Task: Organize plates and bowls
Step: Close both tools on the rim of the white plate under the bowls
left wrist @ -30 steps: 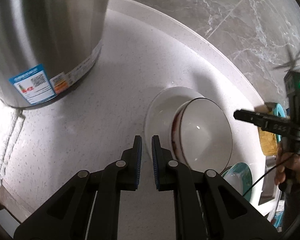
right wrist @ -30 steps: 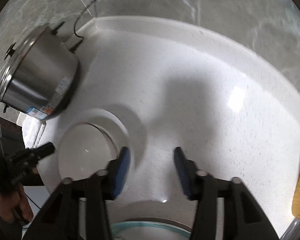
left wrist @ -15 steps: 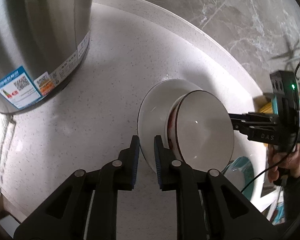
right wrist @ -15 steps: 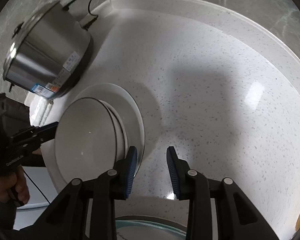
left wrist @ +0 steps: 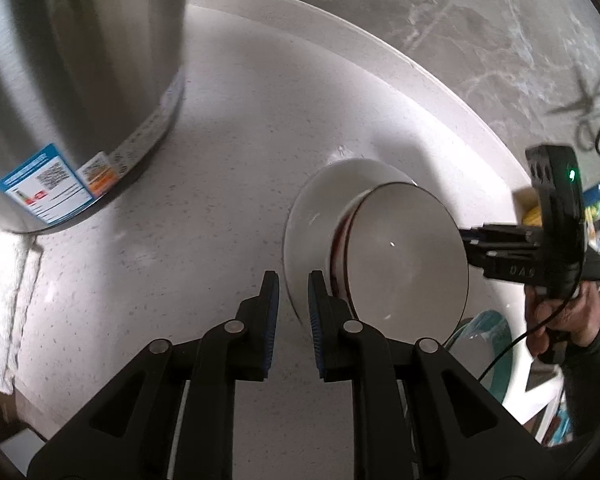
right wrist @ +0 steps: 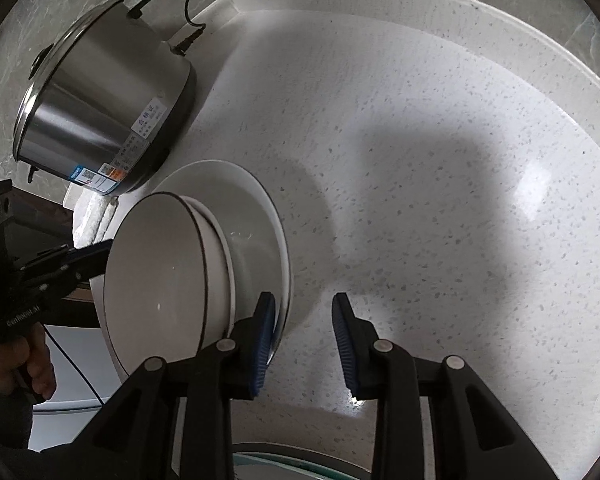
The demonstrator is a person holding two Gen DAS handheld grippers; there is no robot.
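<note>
A white plate [left wrist: 316, 208] lies on the speckled counter and carries two nested bowls. The top bowl [left wrist: 408, 256] is white with a thin dark rim, and the lower bowl [left wrist: 339, 248] shows red at its side. My left gripper [left wrist: 292, 300] is shut on the plate's near rim, which runs between its pads. In the right wrist view the plate [right wrist: 256, 216] and top bowl [right wrist: 156, 280] sit left of centre. My right gripper [right wrist: 303, 320] stands open: its left finger [right wrist: 266, 320] overlaps the plate's rim and its right finger is over bare counter.
A tall steel cooker [left wrist: 80, 80] with stickers stands close to the left of the plate, its cord running to the wall [right wrist: 188, 8]. A folded white cloth [left wrist: 4, 280] lies by it. A teal-rimmed plate [left wrist: 496, 344] sits near the counter's front edge. Bare counter [right wrist: 440, 200] stretches to the right.
The right gripper has come down toward the plate's rim and its jaws have narrowed. The plate's rim, earlier beside the left gripper's right finger, now sits between its slightly wider pads.
</note>
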